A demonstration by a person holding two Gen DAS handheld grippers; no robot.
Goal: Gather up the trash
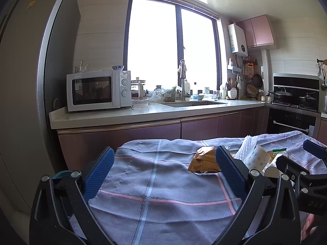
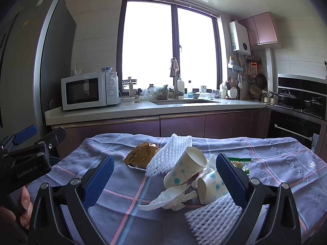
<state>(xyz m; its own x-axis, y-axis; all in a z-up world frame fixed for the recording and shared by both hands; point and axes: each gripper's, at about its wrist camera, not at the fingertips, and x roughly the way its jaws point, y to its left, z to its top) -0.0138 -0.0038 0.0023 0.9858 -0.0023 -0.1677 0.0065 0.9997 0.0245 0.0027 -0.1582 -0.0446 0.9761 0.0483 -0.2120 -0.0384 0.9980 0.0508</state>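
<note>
A heap of trash lies on a blue checked cloth [image 2: 276, 159]: a brown snack wrapper [image 2: 141, 155], a white foam net [image 2: 169, 153], two paper cups with blue dots, one leaning [image 2: 184, 168] and one on its side [image 2: 211, 187], a crumpled tissue [image 2: 169, 198], a second foam net [image 2: 212, 218] and a green wrapper [image 2: 239, 159]. My right gripper [image 2: 165, 181] stands open just before the cups and tissue. My left gripper [image 1: 165, 173] is open over bare cloth [image 1: 143, 173], with the brown wrapper [image 1: 204, 160] by its right finger. The other gripper's body [image 1: 302, 175] shows at the right edge.
Behind the table runs a kitchen counter [image 2: 143, 110] with a microwave [image 2: 90, 90], a sink [image 2: 184, 102] and clutter under a bright window. A fridge [image 2: 24, 77] stands at the left, a stove with pots [image 2: 296, 100] at the right. A hand [image 2: 22, 210] holds the left gripper.
</note>
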